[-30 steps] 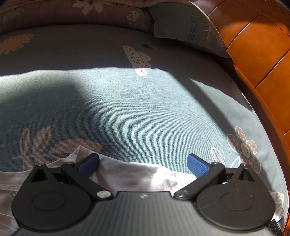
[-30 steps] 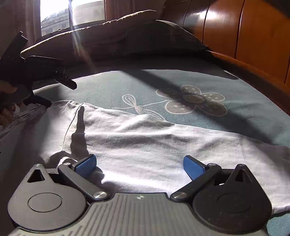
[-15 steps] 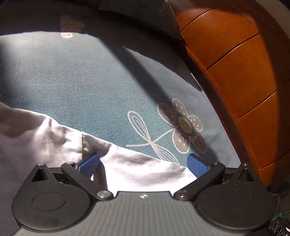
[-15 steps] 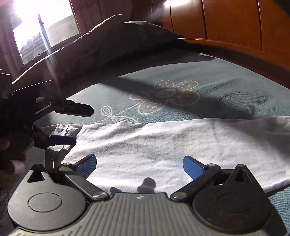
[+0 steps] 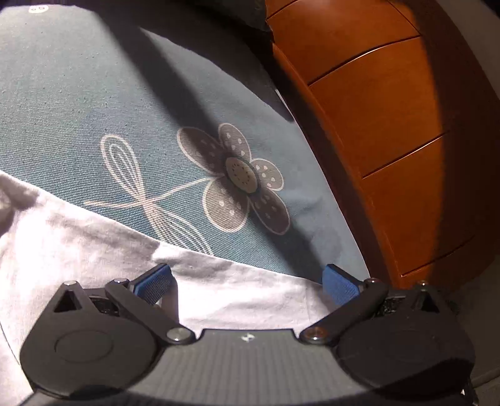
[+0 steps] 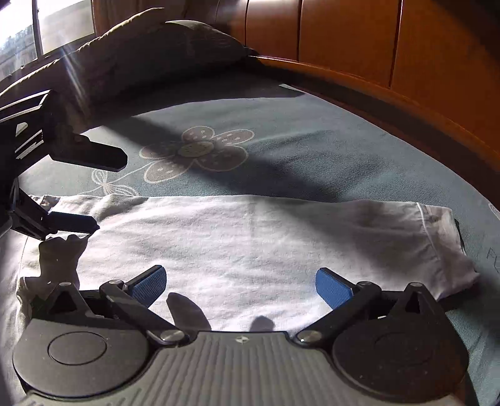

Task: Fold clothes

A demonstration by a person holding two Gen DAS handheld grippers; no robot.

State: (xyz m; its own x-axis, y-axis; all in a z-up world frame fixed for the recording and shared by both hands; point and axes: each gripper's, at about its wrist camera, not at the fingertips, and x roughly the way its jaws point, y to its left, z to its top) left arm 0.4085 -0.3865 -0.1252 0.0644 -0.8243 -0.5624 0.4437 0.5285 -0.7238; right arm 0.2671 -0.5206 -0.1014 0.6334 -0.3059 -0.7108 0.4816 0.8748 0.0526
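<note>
Both grippers shifted rightward along the white garment [image 6: 250,243]; the flower print now sits nearer.
Left gripper [image 5: 247,281] and right gripper [image 6: 240,284]: jaws spread wide, gripping nothing. Garment lies flat on the teal bedsheet [image 6: 312,150].

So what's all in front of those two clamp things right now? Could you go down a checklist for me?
Surface: teal bedsheet with a printed flower, part sunlit, part shadowed.
Job's things: white garment lying flat across the sheet, its sleeve spread to the right.
Clutter: nothing seen.
Grippers: left gripper open, over the garment's edge; right gripper open, low over the garment's middle. Neither holds cloth.
Cables: nothing seen.
Surroundings: wooden headboard panels along the bed, pillow at the far end, bright window behind it.
</note>
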